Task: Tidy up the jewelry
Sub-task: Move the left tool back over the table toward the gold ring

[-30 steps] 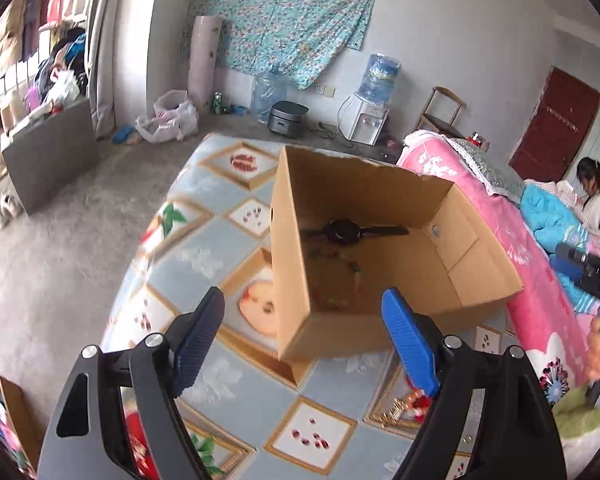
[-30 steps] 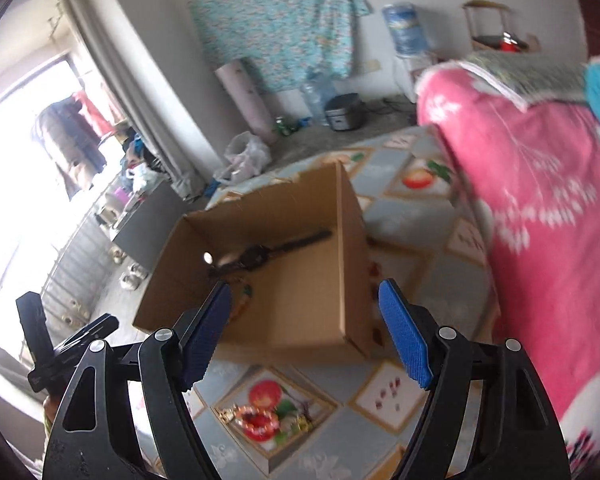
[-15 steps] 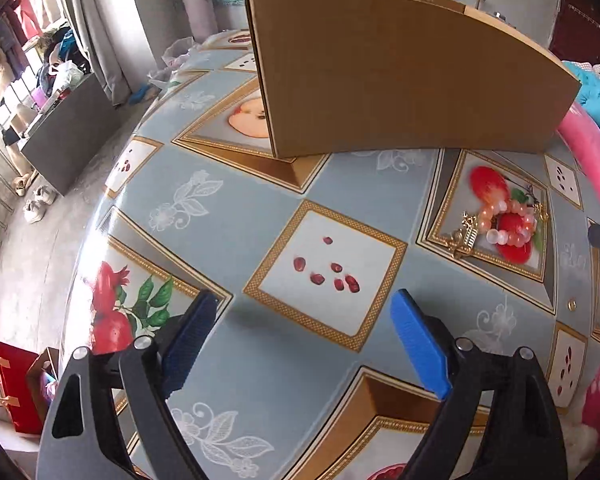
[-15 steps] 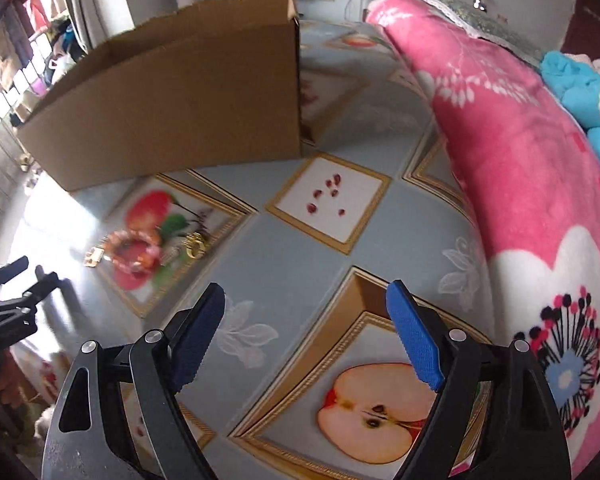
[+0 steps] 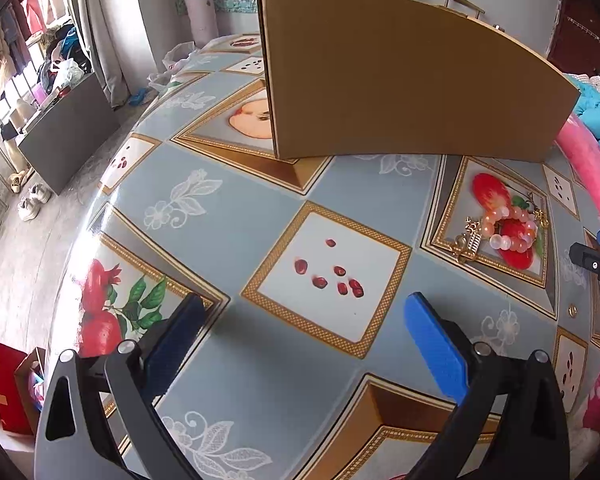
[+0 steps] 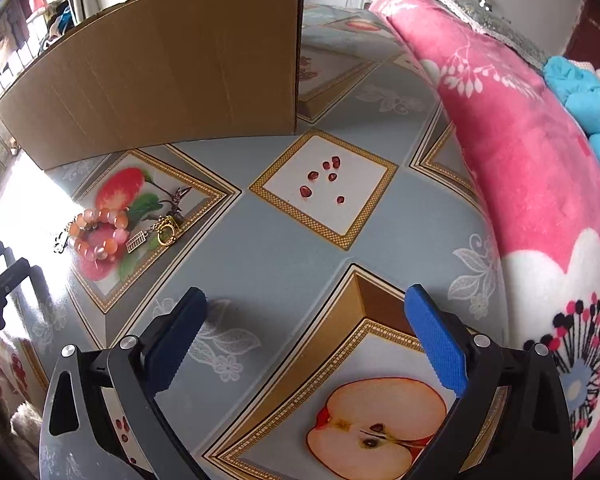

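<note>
Both my left tongs (image 5: 304,330) and right tongs (image 6: 306,326) hang wide open over the desk (image 5: 236,176), holding nothing. The pink bead bracelet (image 6: 98,234) lies between them with small gold charms (image 6: 166,232) touching or just beside it, near the front wall of the cardboard box (image 6: 172,64). I judge the beads light, hard and slippery, the string limp, so I would pinch across the bead ring. The charms look tiny and flat, likely to slide.

Pink bead bracelet (image 5: 507,229) beside gold charms (image 6: 167,233)
</note>
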Action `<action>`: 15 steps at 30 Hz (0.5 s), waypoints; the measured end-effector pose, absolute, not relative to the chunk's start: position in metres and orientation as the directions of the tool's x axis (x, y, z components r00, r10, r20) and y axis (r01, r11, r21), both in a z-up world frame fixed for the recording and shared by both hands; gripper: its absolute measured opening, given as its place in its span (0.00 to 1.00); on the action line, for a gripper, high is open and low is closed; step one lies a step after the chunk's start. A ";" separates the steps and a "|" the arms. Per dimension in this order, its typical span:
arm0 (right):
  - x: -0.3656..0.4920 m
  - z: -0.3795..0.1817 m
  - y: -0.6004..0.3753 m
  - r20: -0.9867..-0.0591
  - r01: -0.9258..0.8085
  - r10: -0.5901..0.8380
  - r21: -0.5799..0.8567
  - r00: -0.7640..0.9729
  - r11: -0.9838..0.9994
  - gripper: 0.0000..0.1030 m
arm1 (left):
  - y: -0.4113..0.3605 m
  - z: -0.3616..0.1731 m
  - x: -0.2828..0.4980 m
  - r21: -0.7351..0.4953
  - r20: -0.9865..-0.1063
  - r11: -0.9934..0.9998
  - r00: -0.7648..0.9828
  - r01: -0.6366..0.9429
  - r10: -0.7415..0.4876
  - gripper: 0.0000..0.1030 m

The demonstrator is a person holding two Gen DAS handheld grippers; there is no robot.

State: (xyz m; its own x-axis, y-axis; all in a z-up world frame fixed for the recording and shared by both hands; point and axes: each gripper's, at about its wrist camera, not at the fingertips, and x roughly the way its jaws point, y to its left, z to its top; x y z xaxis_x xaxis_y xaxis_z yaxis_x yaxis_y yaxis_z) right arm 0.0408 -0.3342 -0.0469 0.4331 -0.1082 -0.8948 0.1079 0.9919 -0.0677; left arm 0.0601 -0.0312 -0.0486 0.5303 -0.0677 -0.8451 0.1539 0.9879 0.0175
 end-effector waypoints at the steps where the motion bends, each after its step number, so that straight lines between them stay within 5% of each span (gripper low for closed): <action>1: 0.041 -0.046 -0.332 -0.897 0.107 -0.107 -0.067 0.429 0.992 0.92 | -0.032 -0.048 0.061 0.017 -0.843 0.988 0.533 0.154 -0.069 0.96; 15: 0.038 -0.038 -0.318 -0.872 0.082 -0.158 -0.135 0.463 0.987 0.92 | -0.029 -0.048 0.054 0.015 -0.820 0.981 0.564 0.195 -0.100 0.96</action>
